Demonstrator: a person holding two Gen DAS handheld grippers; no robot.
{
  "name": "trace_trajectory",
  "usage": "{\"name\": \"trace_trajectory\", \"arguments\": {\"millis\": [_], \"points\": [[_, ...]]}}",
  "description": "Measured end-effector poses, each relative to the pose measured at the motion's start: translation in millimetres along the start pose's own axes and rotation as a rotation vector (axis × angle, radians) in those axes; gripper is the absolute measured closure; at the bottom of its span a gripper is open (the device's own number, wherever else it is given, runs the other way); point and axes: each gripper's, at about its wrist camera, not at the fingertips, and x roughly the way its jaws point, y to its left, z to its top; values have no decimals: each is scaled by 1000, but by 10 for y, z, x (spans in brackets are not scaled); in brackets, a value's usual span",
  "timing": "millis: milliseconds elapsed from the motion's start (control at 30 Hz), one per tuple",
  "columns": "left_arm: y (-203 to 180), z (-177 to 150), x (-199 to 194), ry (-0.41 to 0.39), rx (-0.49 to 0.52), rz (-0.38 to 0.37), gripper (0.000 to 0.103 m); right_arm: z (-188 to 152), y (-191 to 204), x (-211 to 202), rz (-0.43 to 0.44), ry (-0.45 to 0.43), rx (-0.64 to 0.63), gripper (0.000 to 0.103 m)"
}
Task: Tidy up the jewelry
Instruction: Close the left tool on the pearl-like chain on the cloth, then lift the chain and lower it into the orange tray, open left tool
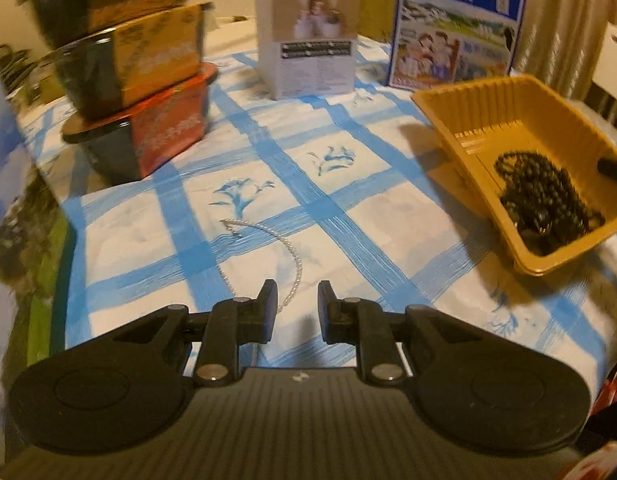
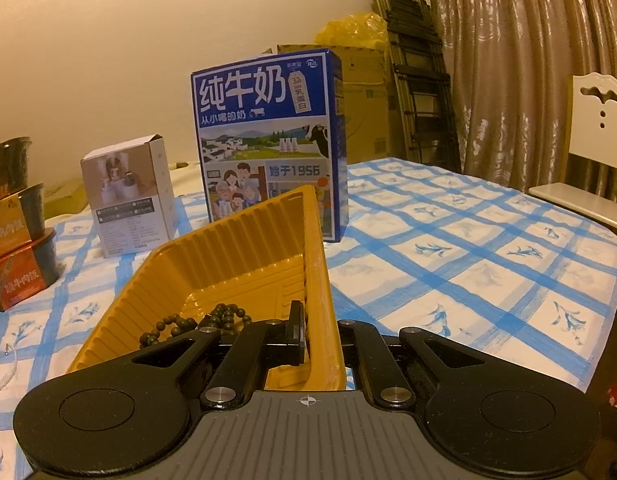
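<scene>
Right hand-held gripper [image 2: 321,334] is sitting closest to the lens, pinching the near wall of the yellow tray [image 2: 244,256], one finger inside and one outside the rim. Dark bead string [image 2: 196,322] is already lying piled in that tray, just inside from the pinched wall.

Left hand-held gripper [image 1: 297,308] is hovering with its jaws spread, nothing between them, right over the near end of the pearl necklace [image 1: 284,256]. That necklace is lying on the checked desk [image 1: 348,184] well to the left of the tray, not in it yet. It's curving like a loose arc: long axis running roughly from the gripper tips away toward the far side of the desk, clasp end pointing far-left, away from the tray.

What I'm guessing could go wrong:
- thin strand lying flat on soft cloth, so the fingers might be closing on fabric instead of pearls, or catching only one end and dragging the rest
- tray looks light and the pinch is on a thin ribbed wall, so it might be tipping or flexing and spilling the beads
- swinging the dangling strand across could be snagging the tray rim
</scene>
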Motion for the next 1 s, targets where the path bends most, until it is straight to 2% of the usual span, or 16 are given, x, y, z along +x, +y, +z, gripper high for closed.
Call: {"name": "trace_trajectory", "arguments": {"millis": [200,333,433,500,567,700,833,1000], "points": [[-10,54,232,33,61,8,85,1,36,48,7,5,1,98],[15,43,346,68,67,-2,85,4,30,75,16,8,4,98],[39,45,371,64,69,-13,85,9,39,91,21,8,3,98],[53,52,376,68,64,-26,88,11,44,110,23,8,-1,98],[44,67,382,74,71,-35,102,14,50,132,24,6,-7,98],[47,101,361,79,40,-29,102,21,54,152,34,-1,-14,98],[100,197,197,54,-25,-38,102,17,45,153,39,-2,-10,98],[130,485,-246,-46,-46,-69,102,18,48,155,42,-3,-7,98]]}}
